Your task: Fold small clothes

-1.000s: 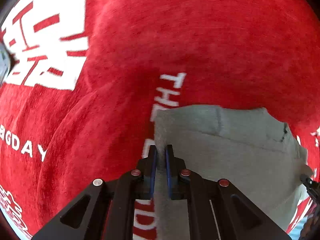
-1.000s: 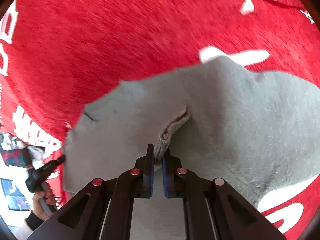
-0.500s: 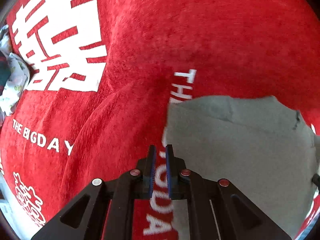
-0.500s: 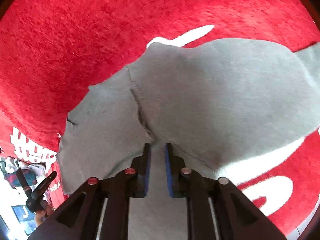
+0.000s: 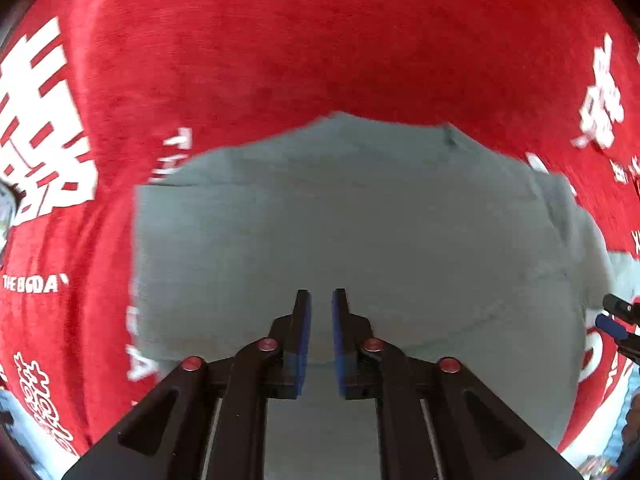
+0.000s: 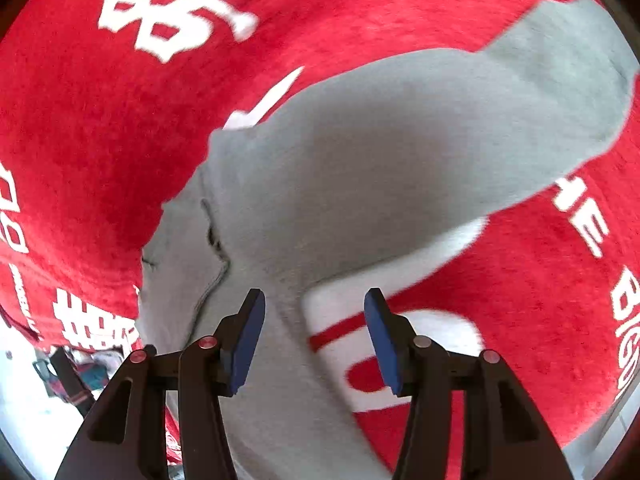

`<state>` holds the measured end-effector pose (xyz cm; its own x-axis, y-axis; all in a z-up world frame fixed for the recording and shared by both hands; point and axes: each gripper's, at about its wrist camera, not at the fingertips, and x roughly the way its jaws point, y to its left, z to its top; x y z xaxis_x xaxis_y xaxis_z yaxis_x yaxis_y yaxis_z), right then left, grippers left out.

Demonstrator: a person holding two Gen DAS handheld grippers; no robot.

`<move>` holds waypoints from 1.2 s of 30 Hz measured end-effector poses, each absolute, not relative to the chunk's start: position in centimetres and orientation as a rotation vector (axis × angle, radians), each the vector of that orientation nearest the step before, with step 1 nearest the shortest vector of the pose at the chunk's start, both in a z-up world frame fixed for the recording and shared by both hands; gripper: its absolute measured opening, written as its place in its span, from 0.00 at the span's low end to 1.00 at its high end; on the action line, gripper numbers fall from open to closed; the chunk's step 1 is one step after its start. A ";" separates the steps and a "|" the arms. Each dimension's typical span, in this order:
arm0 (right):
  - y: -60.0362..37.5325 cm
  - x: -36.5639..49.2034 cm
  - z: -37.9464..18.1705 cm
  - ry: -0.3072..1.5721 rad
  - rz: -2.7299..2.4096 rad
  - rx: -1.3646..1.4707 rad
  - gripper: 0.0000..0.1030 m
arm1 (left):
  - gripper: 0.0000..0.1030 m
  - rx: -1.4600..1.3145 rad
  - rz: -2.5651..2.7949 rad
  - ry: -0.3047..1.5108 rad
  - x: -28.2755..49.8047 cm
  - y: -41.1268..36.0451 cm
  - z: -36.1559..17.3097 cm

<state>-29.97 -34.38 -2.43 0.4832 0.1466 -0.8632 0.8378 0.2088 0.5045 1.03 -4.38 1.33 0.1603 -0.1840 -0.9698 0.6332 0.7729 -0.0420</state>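
Note:
A small grey garment lies flat on a red cloth with white lettering. My left gripper hovers over the garment's near part, its blue pads a narrow gap apart and holding nothing. In the right wrist view the garment stretches to the upper right, with a seam and folded edge on the left. My right gripper is wide open and empty above the garment's edge. The right gripper's tip shows at the right edge of the left wrist view.
The red cloth covers the whole work surface. Its edge and some clutter show at the lower left of the right wrist view.
Both grippers have let go of the grey garment, which now lies flat. The right gripper opened wide. The left gripper swung right over the garment and lifted.

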 end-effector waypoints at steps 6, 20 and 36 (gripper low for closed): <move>-36.6 -33.8 -3.0 0.935 -0.668 1.350 0.60 | 0.97 0.457 -0.635 1.248 -2.7 -8.0 1.8; -44.4 -46.2 -6.6 0.592 -0.916 1.650 0.63 | 0.97 0.544 -0.728 1.318 -8.6 -16.4 0.3; -47.5 -46.6 -9.0 0.304 -0.755 1.876 0.43 | 0.97 0.605 -0.726 1.334 -11.4 -20.6 -1.1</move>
